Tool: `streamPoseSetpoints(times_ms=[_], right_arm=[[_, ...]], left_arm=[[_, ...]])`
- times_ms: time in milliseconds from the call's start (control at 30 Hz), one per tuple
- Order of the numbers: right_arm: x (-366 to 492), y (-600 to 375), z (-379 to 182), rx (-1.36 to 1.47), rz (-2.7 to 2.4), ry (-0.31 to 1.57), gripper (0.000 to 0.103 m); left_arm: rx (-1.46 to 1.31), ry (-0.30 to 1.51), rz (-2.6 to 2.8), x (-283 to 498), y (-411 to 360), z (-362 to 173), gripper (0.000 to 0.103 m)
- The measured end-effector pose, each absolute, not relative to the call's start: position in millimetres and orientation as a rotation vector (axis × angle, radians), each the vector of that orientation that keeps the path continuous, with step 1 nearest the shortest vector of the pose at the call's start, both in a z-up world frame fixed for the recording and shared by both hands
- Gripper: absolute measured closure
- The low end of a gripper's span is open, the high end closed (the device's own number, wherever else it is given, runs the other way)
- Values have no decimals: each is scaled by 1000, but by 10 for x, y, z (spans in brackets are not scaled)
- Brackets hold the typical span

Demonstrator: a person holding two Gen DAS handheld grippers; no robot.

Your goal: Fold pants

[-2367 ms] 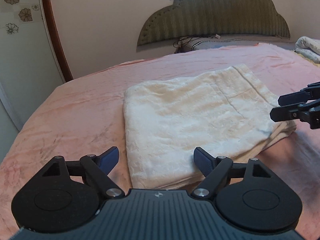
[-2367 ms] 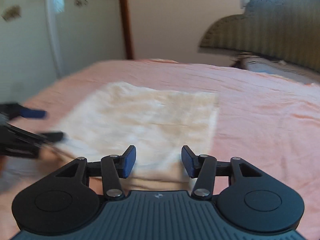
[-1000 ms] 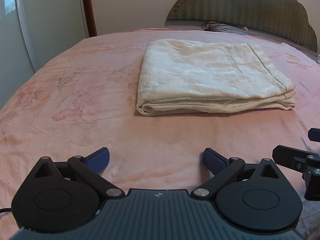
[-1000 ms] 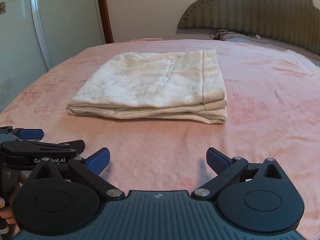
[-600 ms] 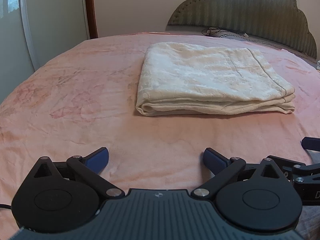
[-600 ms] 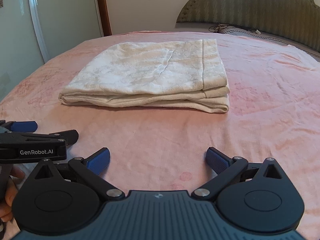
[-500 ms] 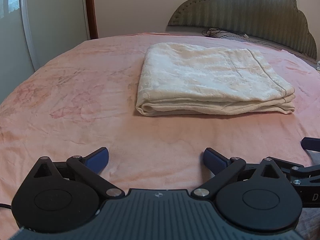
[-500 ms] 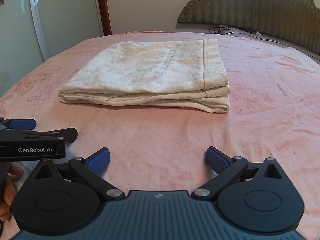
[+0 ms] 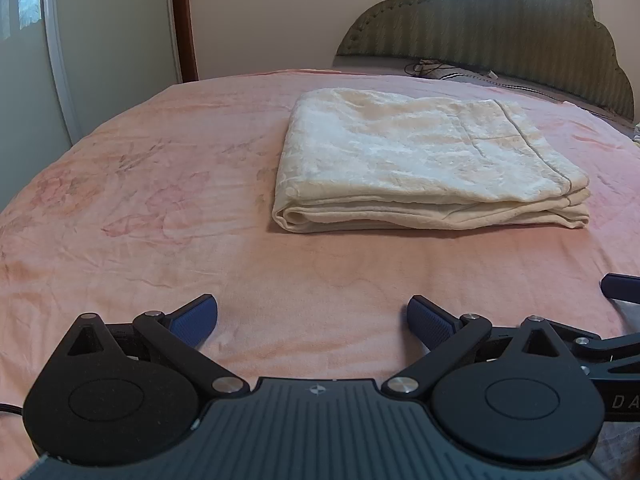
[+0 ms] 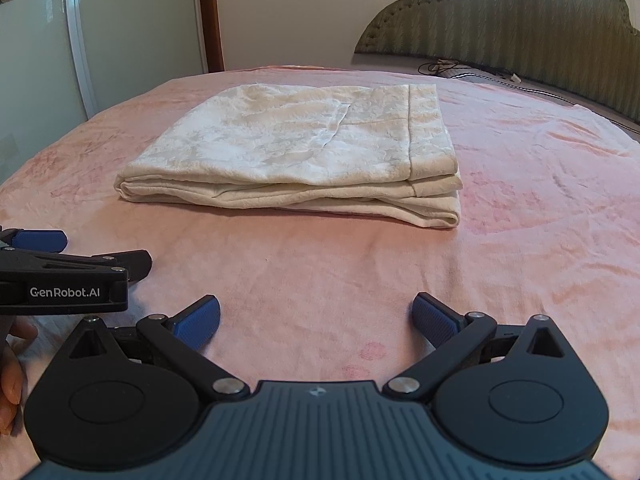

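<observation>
While both tools hover low over the near part of the bed, the left hand-held gripper has its two blue fingers spread wide and nothing is between them. The right hand-held gripper is the same: fingers wide apart, holding nothing. The two tools are side by side; in the right wrist view the left one shows at the left edge with the text "GenRobot.AI" on its body, and some fingers of a person's hand are visible under it.

Ahead of both tools, with a strip of bare pink blanket in between, lie the pants. They are cream-coloured and folded into a flat rectangle of several layers, with the stacked edges turned towards the cameras. The pants touch neither tool. From the left view they lie slightly to the right of centre, from the right view slightly to the left.

Behind the pants, at the far end of the bed, stands a green padded headboard.
</observation>
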State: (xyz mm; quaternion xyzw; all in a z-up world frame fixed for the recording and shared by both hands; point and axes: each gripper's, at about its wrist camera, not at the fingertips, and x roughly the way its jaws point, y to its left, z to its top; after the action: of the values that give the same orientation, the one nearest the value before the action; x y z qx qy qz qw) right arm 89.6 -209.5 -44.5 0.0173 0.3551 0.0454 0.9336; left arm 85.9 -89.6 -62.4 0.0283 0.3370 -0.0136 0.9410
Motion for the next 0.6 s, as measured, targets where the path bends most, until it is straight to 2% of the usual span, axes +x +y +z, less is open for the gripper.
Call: streamPoseSetpoints(times_ms=[600], right_arm=[[900, -2081, -451, 31, 84, 722, 0]], left_arm=[[54, 680, -54, 818, -894, -639, 0]])
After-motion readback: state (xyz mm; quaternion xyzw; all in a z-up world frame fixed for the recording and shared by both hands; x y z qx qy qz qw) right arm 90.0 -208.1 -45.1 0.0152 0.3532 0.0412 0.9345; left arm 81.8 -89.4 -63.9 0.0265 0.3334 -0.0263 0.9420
